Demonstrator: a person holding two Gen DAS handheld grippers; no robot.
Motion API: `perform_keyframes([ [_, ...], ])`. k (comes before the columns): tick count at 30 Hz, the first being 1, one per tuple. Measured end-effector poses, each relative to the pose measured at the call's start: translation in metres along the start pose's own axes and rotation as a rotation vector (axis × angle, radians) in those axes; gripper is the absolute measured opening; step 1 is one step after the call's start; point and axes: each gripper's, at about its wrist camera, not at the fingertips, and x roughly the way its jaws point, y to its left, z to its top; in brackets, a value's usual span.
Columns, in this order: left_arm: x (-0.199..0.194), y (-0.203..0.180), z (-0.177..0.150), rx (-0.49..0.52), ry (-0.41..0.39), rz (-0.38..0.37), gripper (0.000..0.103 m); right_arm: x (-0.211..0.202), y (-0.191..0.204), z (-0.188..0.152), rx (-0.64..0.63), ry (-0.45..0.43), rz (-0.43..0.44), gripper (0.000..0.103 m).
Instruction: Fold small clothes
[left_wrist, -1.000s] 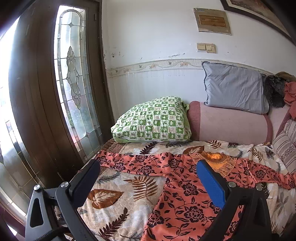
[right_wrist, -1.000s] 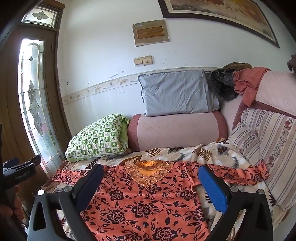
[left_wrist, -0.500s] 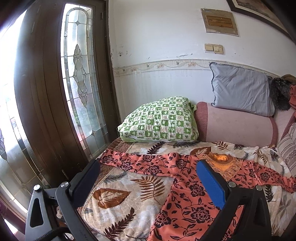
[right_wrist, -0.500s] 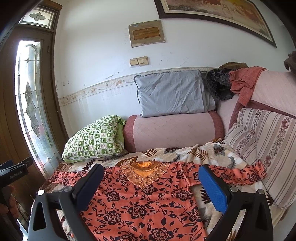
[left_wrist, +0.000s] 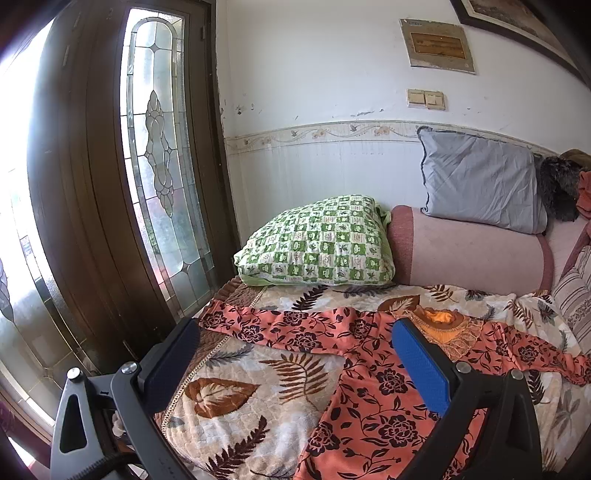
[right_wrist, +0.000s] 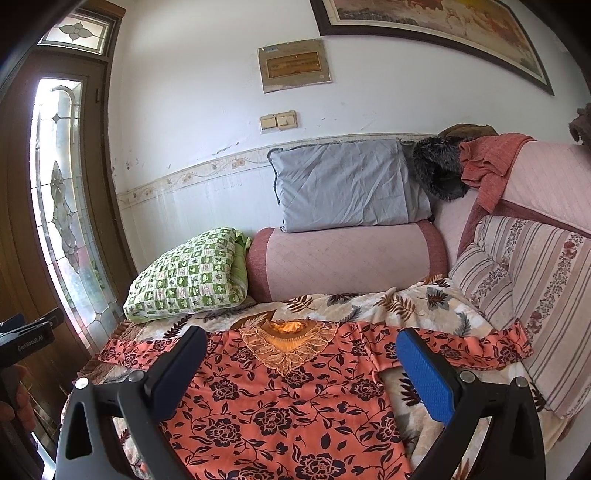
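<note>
On the sofa blanket, floral shirt lies below right gripper.

Green checked pillow and pink bolster behind the spread garment.

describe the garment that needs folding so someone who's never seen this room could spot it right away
Start at the bed covered by the leaf-print quilt, in front of the pink bolster. The orange floral top lies spread flat on it, sleeves out to both sides. Nothing else nearby has its dark flower print and gold lace neckline.
</note>
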Motion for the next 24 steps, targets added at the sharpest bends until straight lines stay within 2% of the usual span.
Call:
perform_keyframes([
  [24, 0.0039, -0.0019, -0.002, 0.012, 0.02, -0.007, 0.103, 0.0024, -0.0017, -0.0009, 0.002, 0.022, 0.004, 0.103],
])
